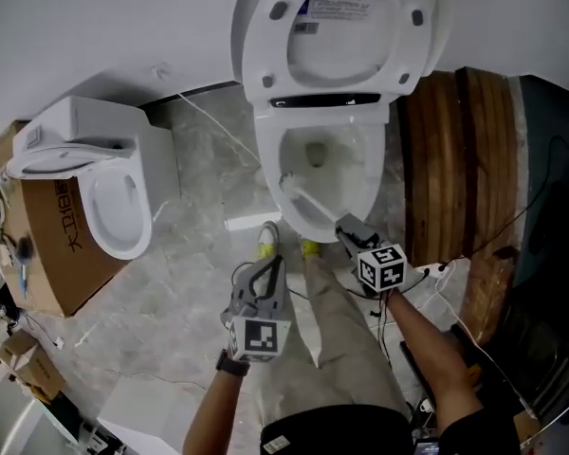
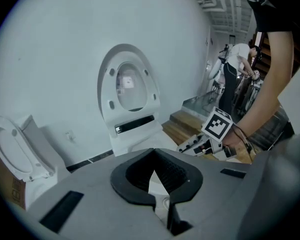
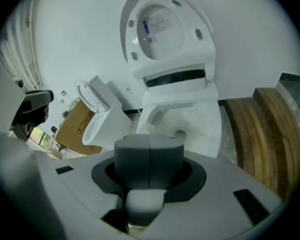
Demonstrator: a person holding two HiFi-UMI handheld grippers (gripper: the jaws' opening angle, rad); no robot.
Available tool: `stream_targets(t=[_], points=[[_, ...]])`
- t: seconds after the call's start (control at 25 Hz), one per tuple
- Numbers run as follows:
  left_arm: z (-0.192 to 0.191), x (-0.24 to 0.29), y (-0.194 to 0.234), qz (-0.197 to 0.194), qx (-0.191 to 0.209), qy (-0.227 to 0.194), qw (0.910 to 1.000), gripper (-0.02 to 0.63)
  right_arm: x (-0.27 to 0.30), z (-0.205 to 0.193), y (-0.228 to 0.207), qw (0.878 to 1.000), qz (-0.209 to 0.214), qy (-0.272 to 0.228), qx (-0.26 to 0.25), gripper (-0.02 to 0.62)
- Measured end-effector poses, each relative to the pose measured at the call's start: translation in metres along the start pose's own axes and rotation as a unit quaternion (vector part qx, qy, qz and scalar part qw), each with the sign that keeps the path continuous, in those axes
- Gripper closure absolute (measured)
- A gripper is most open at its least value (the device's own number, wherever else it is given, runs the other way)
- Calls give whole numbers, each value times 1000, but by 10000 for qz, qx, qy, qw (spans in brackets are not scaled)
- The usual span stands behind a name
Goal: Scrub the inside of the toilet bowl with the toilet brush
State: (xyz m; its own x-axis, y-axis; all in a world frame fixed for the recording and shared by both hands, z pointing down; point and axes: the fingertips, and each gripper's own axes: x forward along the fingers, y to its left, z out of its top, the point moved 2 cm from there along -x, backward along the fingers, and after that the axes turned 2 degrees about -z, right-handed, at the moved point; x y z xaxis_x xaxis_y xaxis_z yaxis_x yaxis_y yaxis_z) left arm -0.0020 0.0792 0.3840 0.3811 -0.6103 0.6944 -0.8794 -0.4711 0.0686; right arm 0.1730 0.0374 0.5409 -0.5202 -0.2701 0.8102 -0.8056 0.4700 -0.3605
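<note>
The right hand-held gripper (image 1: 347, 227) is clamped on the handle end of the toilet brush (image 1: 313, 202). In the right gripper view its two grey pads (image 3: 133, 156) stand pressed together with no gap, so I read the grip as firm. The handle slopes away from me and down over the front rim. This puts the white brush head at the near left side of the toilet bowl (image 1: 353, 173), short of the drain opening; I cannot confirm contact with the porcelain. I judge the slant to be deliberate: it keeps the gripper outside the bowl while the bristles reach the inner wall. The seat and lid (image 1: 337, 27) are tipped up against the wall, leaving the bowl fully open for scrubbing. The left hand-held gripper (image 1: 275, 265) hangs low over the floor (image 1: 171, 292), well apart from the toilet, with its jaw tips meeting and nothing between them. It has no part in this step and is parked clear of the brush's sweep. A second toilet (image 1: 114, 178) and a cardboard box (image 1: 62, 245) stand to the left, outside the working path.
</note>
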Motion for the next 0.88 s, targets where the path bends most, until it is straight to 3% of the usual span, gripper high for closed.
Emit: stream_targets(t=[0.24,0.56,0.72,0.88], points=[[-25,49,17,-65,-215,-217,9995,589,32,16,-20,9968,-431,-520,428,434],[-28,57,-2,-455,-19,-256,9986,588,86,-12,-19,9923,89,320,1190,426],[-30,55,2,-398,-244,-406,9981,589,101,-3,-24,9953,213,530,788,426],[-41,53,-1,-400,-381,-376,9978,588,111,15,-24,9978,81,607,265,428]])
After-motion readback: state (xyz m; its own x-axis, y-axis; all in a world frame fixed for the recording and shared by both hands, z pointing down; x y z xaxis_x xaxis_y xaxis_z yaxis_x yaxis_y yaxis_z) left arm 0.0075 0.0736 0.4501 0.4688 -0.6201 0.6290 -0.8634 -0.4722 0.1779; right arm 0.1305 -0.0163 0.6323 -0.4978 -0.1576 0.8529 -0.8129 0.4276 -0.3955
